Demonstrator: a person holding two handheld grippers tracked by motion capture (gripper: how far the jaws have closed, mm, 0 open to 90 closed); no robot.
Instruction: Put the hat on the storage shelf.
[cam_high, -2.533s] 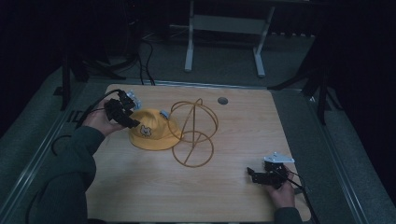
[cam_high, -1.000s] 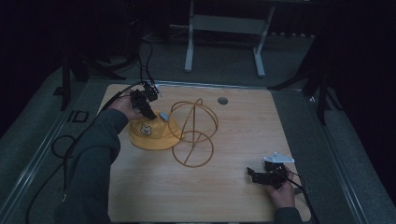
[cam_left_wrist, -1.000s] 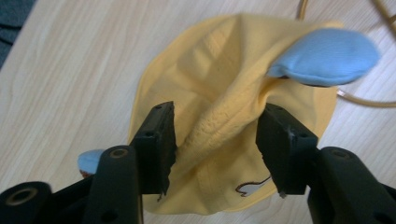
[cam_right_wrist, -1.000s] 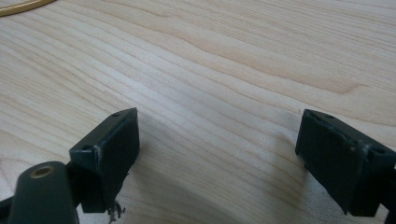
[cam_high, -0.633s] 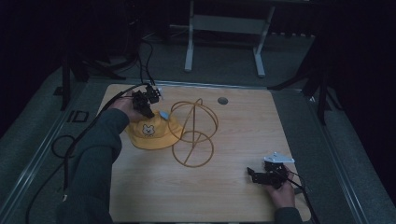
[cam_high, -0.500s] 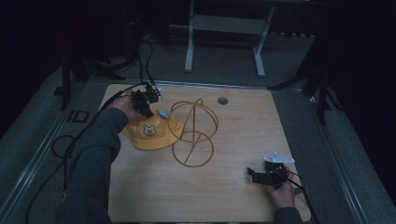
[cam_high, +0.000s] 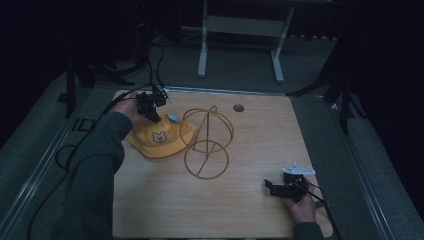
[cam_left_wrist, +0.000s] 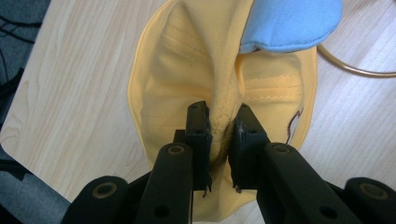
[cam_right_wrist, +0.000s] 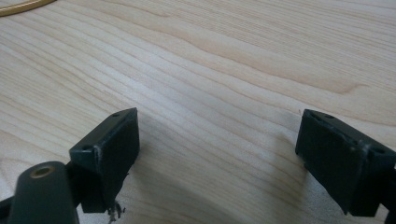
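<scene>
The left gripper (cam_high: 150, 106) is clamped on a pinched fold of the yellow hat (cam_high: 155, 140); the hat lies at the table's (cam_high: 150, 200) left rear, just beside the wire stand (cam_high: 207, 142); its blue tip (cam_left_wrist: 289, 23) is raised; the right gripper (cam_high: 282, 190) rests near the front right edge, jaws set wide apart over bare wood.

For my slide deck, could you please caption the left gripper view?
Left gripper shut on a pinched fold of the yellow hat above the wooden table.
</scene>
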